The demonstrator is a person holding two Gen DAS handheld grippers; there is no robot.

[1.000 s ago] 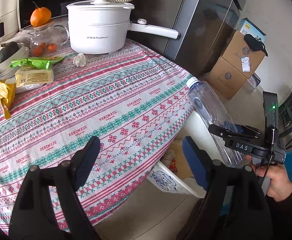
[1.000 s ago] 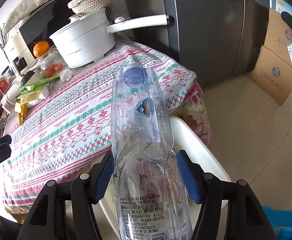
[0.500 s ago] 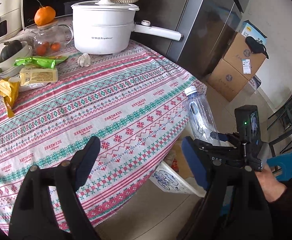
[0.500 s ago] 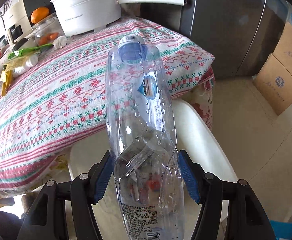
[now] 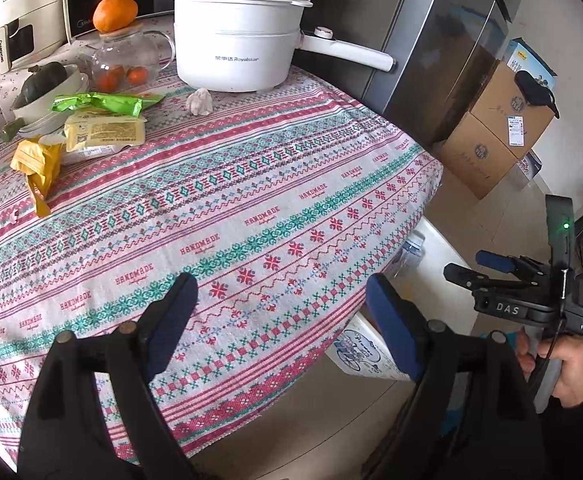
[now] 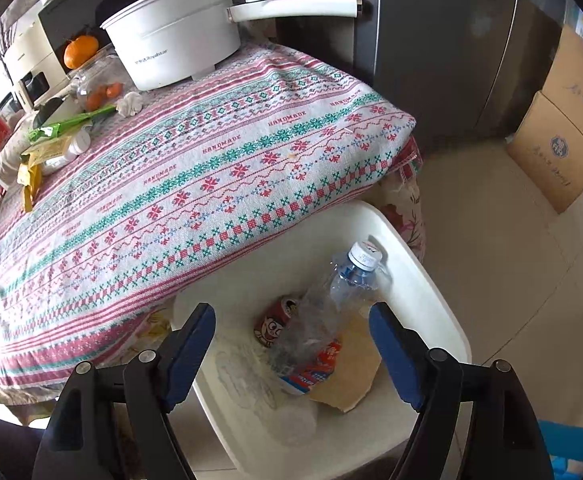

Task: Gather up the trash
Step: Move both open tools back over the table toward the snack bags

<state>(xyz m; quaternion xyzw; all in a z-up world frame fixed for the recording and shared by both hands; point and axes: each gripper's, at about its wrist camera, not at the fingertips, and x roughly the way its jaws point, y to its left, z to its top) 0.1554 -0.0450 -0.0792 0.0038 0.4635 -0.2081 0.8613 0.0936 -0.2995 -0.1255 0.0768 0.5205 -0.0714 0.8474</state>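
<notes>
The clear plastic bottle [image 6: 331, 304] lies inside the white bin [image 6: 431, 280] beside the table, cap pointing up and away, on a red can [image 6: 271, 322] and cardboard. Its top peeks past the table edge in the left wrist view [image 5: 411, 250]. My right gripper [image 6: 291, 344] is open and empty just above the bin; it also shows in the left wrist view [image 5: 479, 266]. My left gripper [image 5: 279, 320] is open and empty over the table's near edge. A green wrapper [image 5: 103, 102], a yellow packet [image 5: 105, 132] and a yellow wrapper [image 5: 37, 164] lie at the far left.
A white pot [image 5: 235, 36] with a long handle, a glass teapot [image 5: 119, 64] with an orange [image 5: 114, 12] on it, a bowl [image 5: 47, 94] and a crumpled tissue [image 5: 199, 102] stand at the back. A fridge [image 5: 443, 40] and cardboard boxes [image 5: 495, 128] are to the right.
My right gripper has opened and let go of the bottle, which has dropped into the bin. My left gripper has stayed open above the table.
</notes>
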